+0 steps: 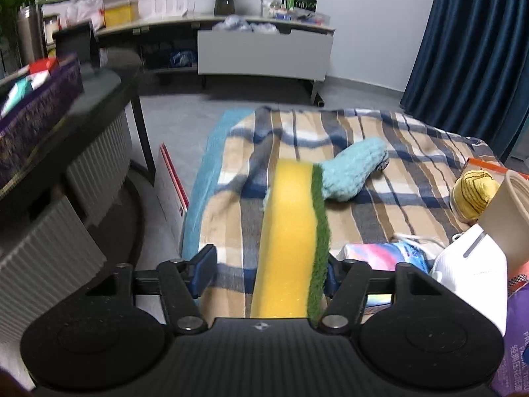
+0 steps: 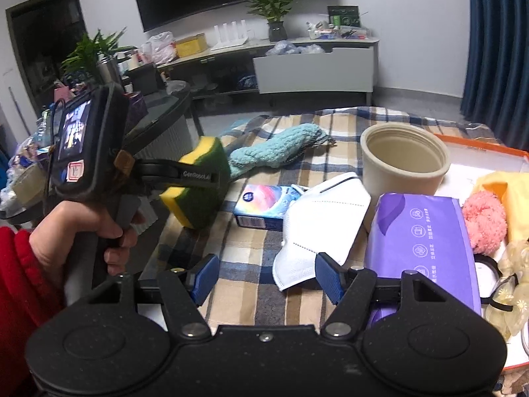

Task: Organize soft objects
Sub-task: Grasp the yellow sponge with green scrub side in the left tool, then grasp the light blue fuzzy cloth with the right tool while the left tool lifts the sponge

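Left gripper (image 1: 267, 269): jaws around sponge (image 1: 291, 231), lifted off blanket (image 1: 396, 205) near its left edge, grip unclear.
Right gripper (image 2: 266, 278): jaws apart, over mask (image 2: 324, 218).

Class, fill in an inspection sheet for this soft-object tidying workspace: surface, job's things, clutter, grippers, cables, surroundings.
surface: plaid blanket, crowded towards the right
job's things: sponge standing on edge; blue fuzzy sock behind it; white mask; pink fluffy ball
clutter: beige tub, upright, apparently empty; purple tissue pack; small tissue packet
grippers: left gripper has the sponge between its jaws, one pad clear of it; right gripper open, holding nothing, over the blanket
cables: nothing seen
surroundings: TV cabinet, potted plant, blue curtain
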The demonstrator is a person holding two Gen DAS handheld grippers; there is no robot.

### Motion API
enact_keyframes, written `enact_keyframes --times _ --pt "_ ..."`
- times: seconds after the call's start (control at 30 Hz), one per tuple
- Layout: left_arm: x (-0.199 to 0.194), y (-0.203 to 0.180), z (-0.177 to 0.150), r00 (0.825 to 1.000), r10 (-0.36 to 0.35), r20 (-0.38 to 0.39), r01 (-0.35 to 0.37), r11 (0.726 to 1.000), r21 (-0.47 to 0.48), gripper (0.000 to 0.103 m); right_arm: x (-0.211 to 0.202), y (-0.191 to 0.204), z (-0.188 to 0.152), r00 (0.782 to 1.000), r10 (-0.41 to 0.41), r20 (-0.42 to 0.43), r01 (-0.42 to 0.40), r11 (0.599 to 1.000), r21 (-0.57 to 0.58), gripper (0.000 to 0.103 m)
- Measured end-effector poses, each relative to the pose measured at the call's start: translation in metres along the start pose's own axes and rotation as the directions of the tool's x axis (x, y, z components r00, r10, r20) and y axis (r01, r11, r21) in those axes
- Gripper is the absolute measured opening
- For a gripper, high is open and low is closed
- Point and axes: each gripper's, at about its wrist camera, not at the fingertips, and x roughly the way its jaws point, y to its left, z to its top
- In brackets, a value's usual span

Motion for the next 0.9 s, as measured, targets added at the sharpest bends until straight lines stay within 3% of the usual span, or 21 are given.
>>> enact_keyframes --times 0.07,0.13,0.23,0.53,0.63,0.73,0.8,0.9 --pt "0.006 0.001 0.0 1.0 -0.009 -0.018 0.009 1.0 -0.011 0.041 -0.001 0.005 -0.001 1.0 -0.02 0.022 0.02 1.0 -0.009 0.077" --pt "0.006 0.002 0.001 1.0 -0.018 -0.017 0.018 1.0 -0.002 0.032 0.001 0.013 -0.001 0.999 -0.042 0.033 0.044 0.997 -0.057 0.077" --pt "0.005 -0.001 -0.001 0.999 -0.046 -0.009 0.046 0.999 0.015 0.032 0.009 0.021 0.001 0.987 -0.152 0.055 0.158 0.978 -0.139 0.077" --pt "-0.014 0.003 -0.009 0.991 -0.134 0.03 0.133 0.991 0.02 0.032 0.049 0.02 0.023 0.962 -0.272 -0.036 0.261 0.947 -0.188 0.082" --pt "-0.024 0.004 -0.016 0.989 -0.139 0.051 0.138 0.99 0.031 0.032 0.058 0.022 0.021 0.967 -0.248 -0.051 0.237 0.958 -0.161 0.083" --pt "-0.027 0.008 -0.019 0.99 -0.127 0.064 0.125 0.991 0.035 0.032 0.059 0.024 0.03 0.986 -0.164 0.003 0.163 0.977 -0.135 0.083" --pt "-0.026 0.013 -0.015 0.99 -0.118 0.074 0.117 0.993 0.01 0.032 0.062 0.02 0.044 0.994 -0.104 0.038 0.107 0.99 -0.094 0.083" --pt "-0.022 0.023 -0.004 0.991 -0.099 0.09 0.104 0.993 -0.047 0.032 0.081 0.014 0.071 0.995 -0.088 0.041 0.088 0.996 0.011 0.083"
